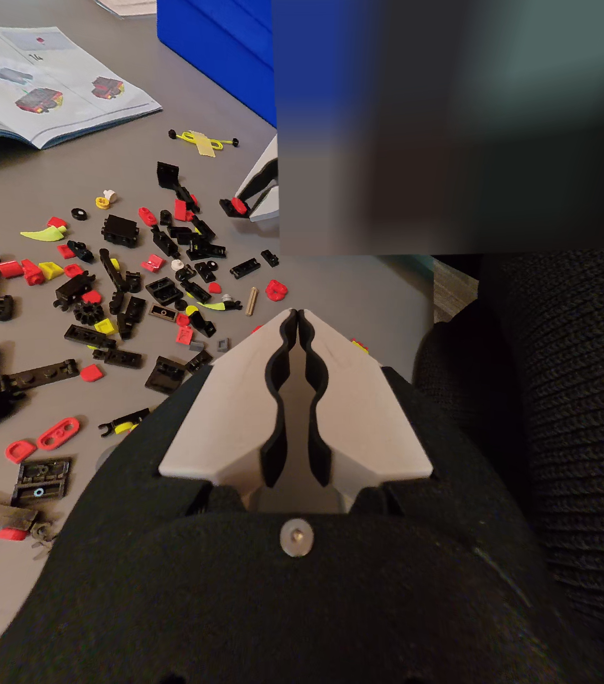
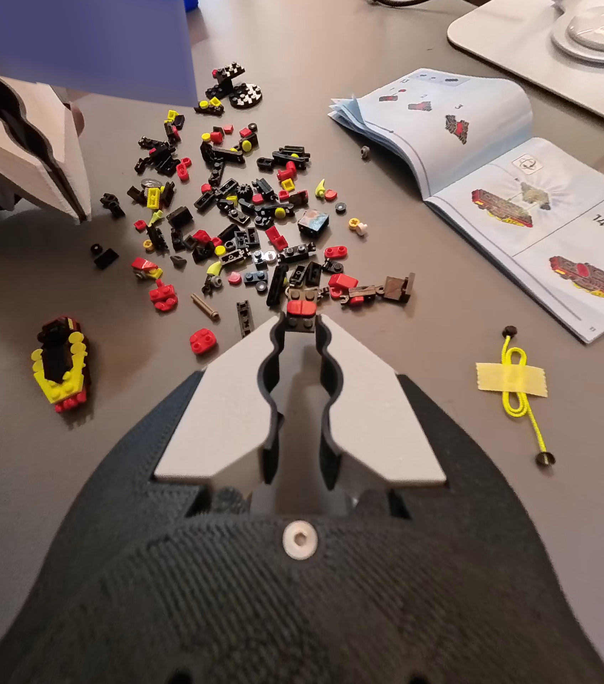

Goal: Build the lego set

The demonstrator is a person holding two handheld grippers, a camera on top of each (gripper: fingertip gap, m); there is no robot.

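Note:
My right gripper is shut on a small black plate with two red tiles on top, which sticks out past its fingertips just above the grey table. The left wrist view shows the same gripper with the black-and-red piece at its tip. My left gripper is shut, pads touching with nothing between them, and hangs over the table near a red brick and a tan pin. It also shows at the upper left of the right wrist view.
Several loose black, red and yellow bricks lie spread out. A small red, yellow and black model sits at left. An open instruction booklet, a taped yellow cord, a white board and a blue box surround them. A dark knitted sleeve is at right. Spacing between my two grippers at the tips: around 12 centimetres.

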